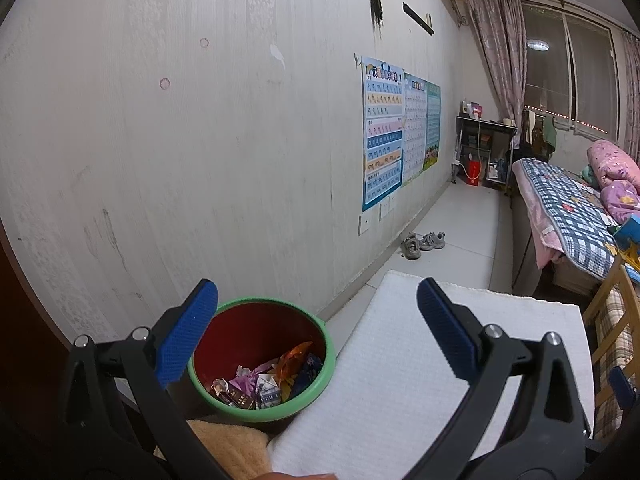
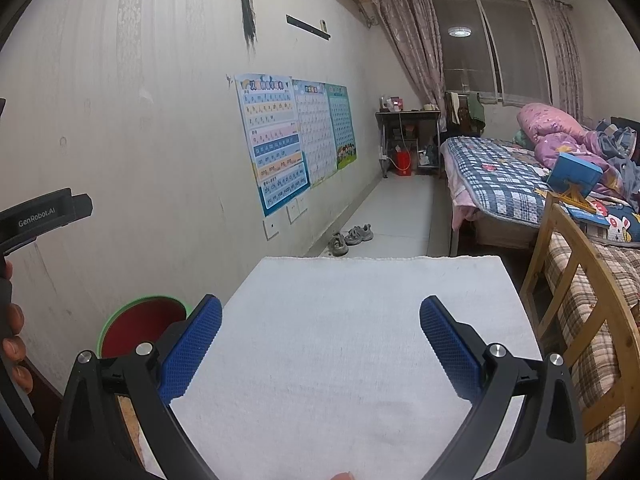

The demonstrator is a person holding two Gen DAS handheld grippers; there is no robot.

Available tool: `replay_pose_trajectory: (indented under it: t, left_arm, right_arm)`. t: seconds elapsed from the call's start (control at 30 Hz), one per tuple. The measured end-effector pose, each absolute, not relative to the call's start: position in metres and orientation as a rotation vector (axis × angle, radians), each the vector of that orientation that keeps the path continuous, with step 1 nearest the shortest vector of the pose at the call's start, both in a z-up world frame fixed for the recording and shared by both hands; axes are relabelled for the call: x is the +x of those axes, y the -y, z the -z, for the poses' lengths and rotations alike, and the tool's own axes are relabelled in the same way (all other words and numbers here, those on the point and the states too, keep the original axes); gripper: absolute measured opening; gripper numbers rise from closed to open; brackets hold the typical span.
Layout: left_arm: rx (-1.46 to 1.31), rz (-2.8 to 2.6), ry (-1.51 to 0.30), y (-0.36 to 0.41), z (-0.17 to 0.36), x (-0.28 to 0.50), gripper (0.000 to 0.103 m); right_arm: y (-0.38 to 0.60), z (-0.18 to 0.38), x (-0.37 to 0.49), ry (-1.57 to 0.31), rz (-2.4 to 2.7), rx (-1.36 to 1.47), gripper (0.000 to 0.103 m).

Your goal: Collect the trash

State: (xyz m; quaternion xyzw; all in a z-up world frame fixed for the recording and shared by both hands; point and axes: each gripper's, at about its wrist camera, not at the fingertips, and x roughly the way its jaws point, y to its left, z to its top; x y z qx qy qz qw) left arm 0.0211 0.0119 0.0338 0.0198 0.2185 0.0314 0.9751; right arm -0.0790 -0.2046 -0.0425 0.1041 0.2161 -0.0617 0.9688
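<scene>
The green-rimmed red plastic bin (image 1: 260, 360) of crumpled wrappers (image 1: 264, 384) sits left of the white cloth-covered table (image 2: 360, 340). The left gripper (image 1: 316, 332), nearer, and the right gripper (image 2: 320, 344) both gape empty.

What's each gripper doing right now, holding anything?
Left gripper: open, empty, hanging over the bin of wrappers.
Right gripper: open, empty, over the white cloth.

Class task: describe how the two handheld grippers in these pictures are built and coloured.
Each gripper, left gripper and right gripper, has curved black plastic arms with silver round bolts and two blue, dimple-textured fingers. The right wrist view shows the left unit's black body lettered "GenRobot.AI" in white. No cables are visible.
</scene>
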Motion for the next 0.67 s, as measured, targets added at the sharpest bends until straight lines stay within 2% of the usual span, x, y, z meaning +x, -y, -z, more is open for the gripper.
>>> replay_pose_trajectory:
  t: [0.37,0.67]
  left_arm:
    - [0.036,-0.061,-0.47,-0.012,-0.028,0.025,0.098]
    - [-0.004,-0.079,-0.554,-0.022,-0.009,0.038,0.098]
  right_arm:
    - [0.209,0.052,-0.076,-0.473,0.124,0.218,0.096]
    - [0.231,0.081,-0.068,-0.577,0.168,0.263,0.096]
